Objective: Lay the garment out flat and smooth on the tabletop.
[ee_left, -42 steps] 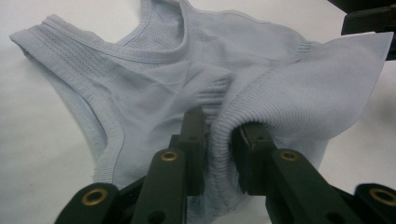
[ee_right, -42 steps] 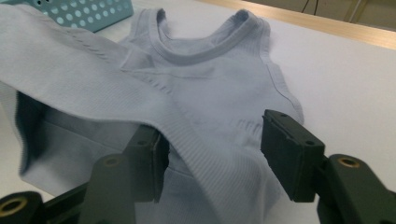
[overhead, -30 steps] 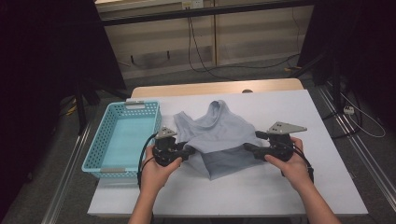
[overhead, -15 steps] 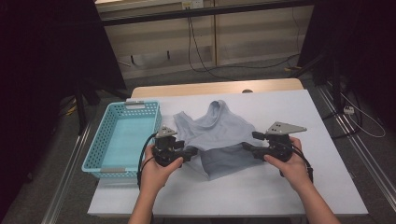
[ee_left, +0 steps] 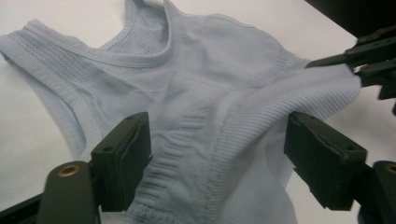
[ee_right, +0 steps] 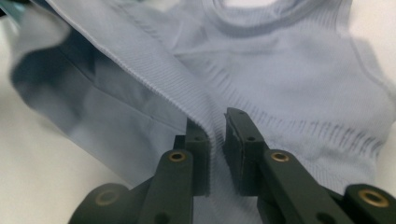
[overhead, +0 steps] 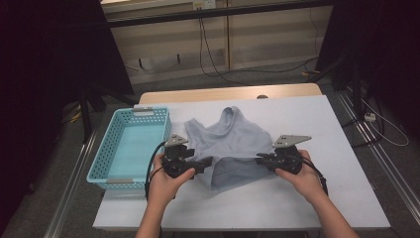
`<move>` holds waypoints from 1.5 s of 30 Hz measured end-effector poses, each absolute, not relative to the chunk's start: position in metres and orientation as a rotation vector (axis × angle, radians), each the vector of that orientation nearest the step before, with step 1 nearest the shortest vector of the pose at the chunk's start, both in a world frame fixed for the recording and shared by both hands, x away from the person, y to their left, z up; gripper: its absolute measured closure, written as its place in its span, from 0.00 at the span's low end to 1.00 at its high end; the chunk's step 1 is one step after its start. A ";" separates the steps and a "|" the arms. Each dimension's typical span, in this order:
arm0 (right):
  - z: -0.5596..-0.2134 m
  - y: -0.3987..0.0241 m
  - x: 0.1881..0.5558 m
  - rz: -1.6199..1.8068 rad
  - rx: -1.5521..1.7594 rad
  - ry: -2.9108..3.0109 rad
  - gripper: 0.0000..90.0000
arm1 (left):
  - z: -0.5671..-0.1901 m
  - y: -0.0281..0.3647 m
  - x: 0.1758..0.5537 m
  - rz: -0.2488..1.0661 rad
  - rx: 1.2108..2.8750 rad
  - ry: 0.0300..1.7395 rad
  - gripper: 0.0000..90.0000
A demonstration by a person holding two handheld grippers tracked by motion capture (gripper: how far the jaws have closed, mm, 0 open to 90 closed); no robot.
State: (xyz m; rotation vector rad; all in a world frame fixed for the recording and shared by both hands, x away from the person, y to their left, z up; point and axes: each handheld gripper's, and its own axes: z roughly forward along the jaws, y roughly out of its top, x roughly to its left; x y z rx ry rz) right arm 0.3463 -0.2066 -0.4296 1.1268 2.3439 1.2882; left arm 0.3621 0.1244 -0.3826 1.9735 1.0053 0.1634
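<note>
A pale blue ribbed tank top (overhead: 233, 141) lies on the white table, neck away from me and its lower part folded up. My left gripper (overhead: 207, 161) is at the top's lower left. Its jaws have just been opening and now stand wide in the left gripper view (ee_left: 219, 128), with cloth (ee_left: 210, 60) between them but untouched. At the lower right edge, my right gripper (overhead: 260, 159) has just been closing. In the right gripper view (ee_right: 217, 126) its pads pinch a raised fold of the ribbed cloth (ee_right: 289, 70). The right gripper (ee_left: 355, 53) also appears far off in the left gripper view.
A light blue plastic basket (overhead: 130, 113) stands at the table's left edge, next to my left hand. Bare white tabletop (overhead: 322, 129) stretches to the right of the top and in front of it. Cables lie on the floor beyond the table.
Both hands stay at the top's lower corners. The right gripper has edged slightly inward onto the cloth's edge; the top itself lies much as before.
</note>
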 end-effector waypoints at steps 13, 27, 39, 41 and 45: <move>-0.445 -0.190 0.346 1.161 1.103 2.438 0.66 | -0.390 0.122 0.364 0.165 1.989 1.031 0.22; -0.432 -0.193 0.345 1.269 1.100 2.444 0.33 | -0.397 0.121 0.366 0.164 2.020 1.042 0.20; -0.434 -0.192 0.346 1.257 1.110 2.446 0.29 | -0.401 0.118 0.366 0.160 2.030 1.044 0.20; -0.435 -0.194 0.347 1.263 1.123 2.444 0.29 | -0.403 0.117 0.366 0.156 2.048 1.039 0.21; -0.436 -0.196 0.347 1.251 1.138 2.430 0.28 | -0.408 0.113 0.365 0.142 2.072 1.019 0.28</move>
